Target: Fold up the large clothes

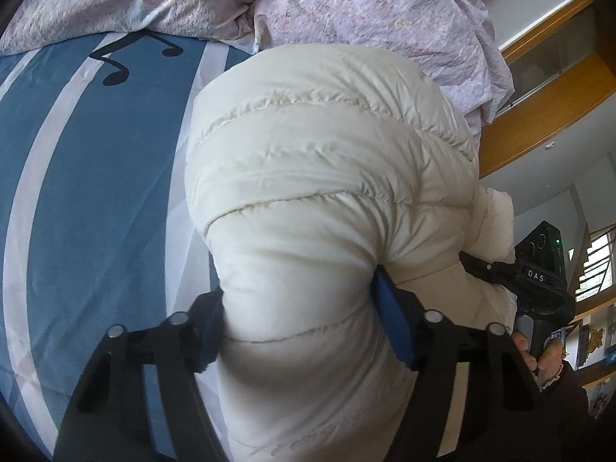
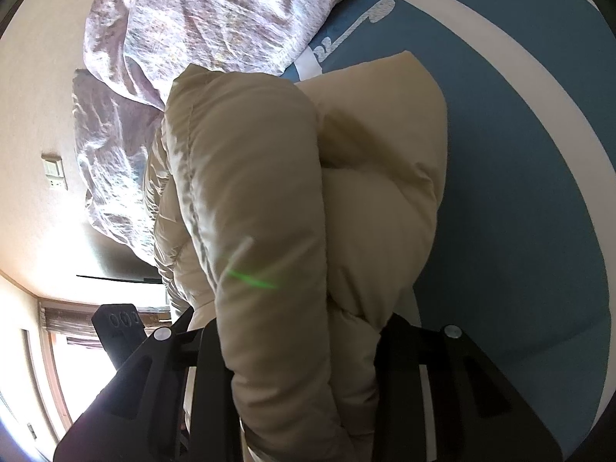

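Both tongs — left tongs [image 1: 300, 331] and right tongs [image 2: 304, 350] — squeeze the puffy white coat [image 1: 327, 177] over the bed [image 1: 96, 177]. Lay it down flat, corners matching — grip firmly.

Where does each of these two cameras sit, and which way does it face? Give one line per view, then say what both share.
Left wrist: on the left gripper, looking along its fingers, clamped on the puffy cream quilted jacket; the right gripper and hand show.
Right wrist: on the right gripper, clamped on the same jacket; the left device shows lower left.
Shared: the jacket, the blue white-striped bedsheet, the crumpled lilac duvet.
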Demonstrator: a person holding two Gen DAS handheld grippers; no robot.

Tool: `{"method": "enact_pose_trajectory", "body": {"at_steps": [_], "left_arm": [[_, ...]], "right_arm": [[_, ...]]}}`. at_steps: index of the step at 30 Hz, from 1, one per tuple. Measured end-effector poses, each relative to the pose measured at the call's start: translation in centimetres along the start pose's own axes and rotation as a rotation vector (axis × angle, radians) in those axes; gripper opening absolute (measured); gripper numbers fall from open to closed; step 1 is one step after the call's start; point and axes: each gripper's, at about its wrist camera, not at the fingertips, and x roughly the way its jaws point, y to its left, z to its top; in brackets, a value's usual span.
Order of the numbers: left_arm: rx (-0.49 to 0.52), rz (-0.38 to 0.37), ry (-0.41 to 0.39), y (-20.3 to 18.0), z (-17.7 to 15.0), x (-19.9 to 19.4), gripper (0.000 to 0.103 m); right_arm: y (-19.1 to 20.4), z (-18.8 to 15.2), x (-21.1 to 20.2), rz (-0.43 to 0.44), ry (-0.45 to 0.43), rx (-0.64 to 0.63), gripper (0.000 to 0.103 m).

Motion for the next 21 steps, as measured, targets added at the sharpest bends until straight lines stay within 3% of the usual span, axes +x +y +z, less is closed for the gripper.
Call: {"method": "enact_pose_trajectory", "body": {"at_steps": [5, 8, 21], "left_arm": [[0.033, 0.011, -0.035, -0.7, 0.3, -0.7, 0.042], [0.066, 0.028, -0.063, -1.3, 0.4, -1.2, 0.034], [0.086, 0.073, -0.138, -0.6, 2.1, -3.3, 0.026]], "right_arm": [[-0.1, 0.1, 0.1, 0.002, -0.003, -0.004, 0.03], [0.2, 0.2, 0.2, -0.002, -0.005, -0.015, 0.03], [4.1, 1.8, 1.9, -0.007, 0.001, -0.086, 0.027]]}}
